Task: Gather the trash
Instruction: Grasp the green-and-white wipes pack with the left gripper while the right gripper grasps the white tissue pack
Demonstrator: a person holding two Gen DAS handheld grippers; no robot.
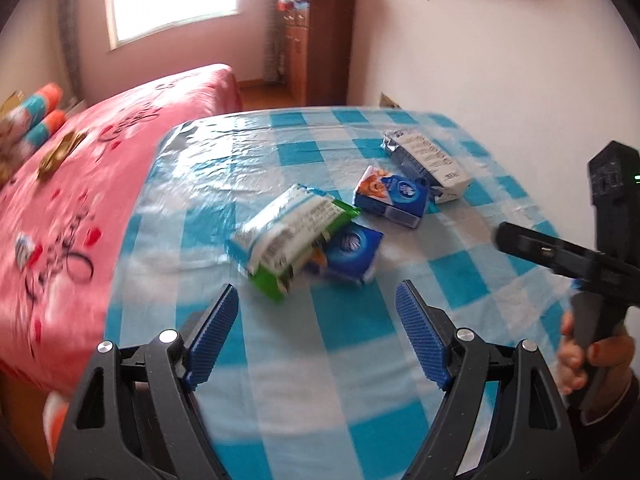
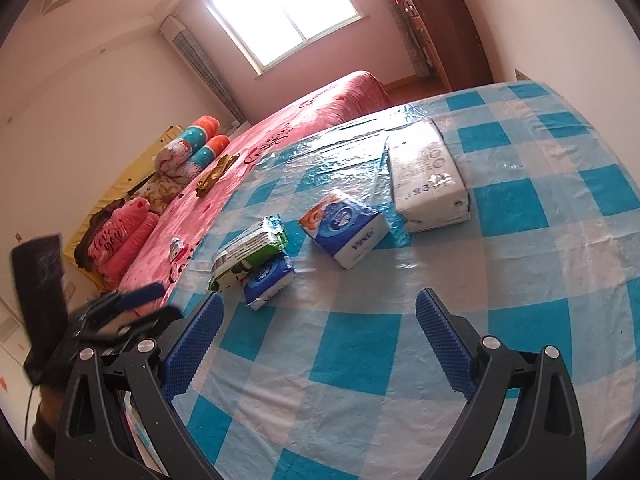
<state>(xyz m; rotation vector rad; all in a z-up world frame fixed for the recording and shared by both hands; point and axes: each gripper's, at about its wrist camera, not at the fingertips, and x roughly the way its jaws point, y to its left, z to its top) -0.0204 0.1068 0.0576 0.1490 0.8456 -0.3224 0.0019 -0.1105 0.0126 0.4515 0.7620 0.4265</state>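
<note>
On the blue-checked tablecloth (image 1: 360, 340) lie several packets. A green and white wipes pack (image 1: 286, 236) (image 2: 250, 254) leans on a small blue tissue pack (image 1: 350, 254) (image 2: 268, 282). A second blue tissue pack (image 1: 392, 196) (image 2: 346, 232) lies behind it, and a larger white pack (image 1: 428, 164) (image 2: 430, 178) lies farthest. My left gripper (image 1: 316, 306) is open and empty, just short of the wipes pack. My right gripper (image 2: 318, 314) is open and empty, short of the blue packs. The right gripper also shows in the left wrist view (image 1: 560, 254).
A bed with a pink cover (image 1: 80, 184) (image 2: 240, 168) runs along the table's left edge, with rolled pillows (image 2: 196, 148) at its head. A wooden cabinet (image 1: 318, 48) stands by the far wall. A small wrapper (image 2: 177, 247) lies on the bed near the table.
</note>
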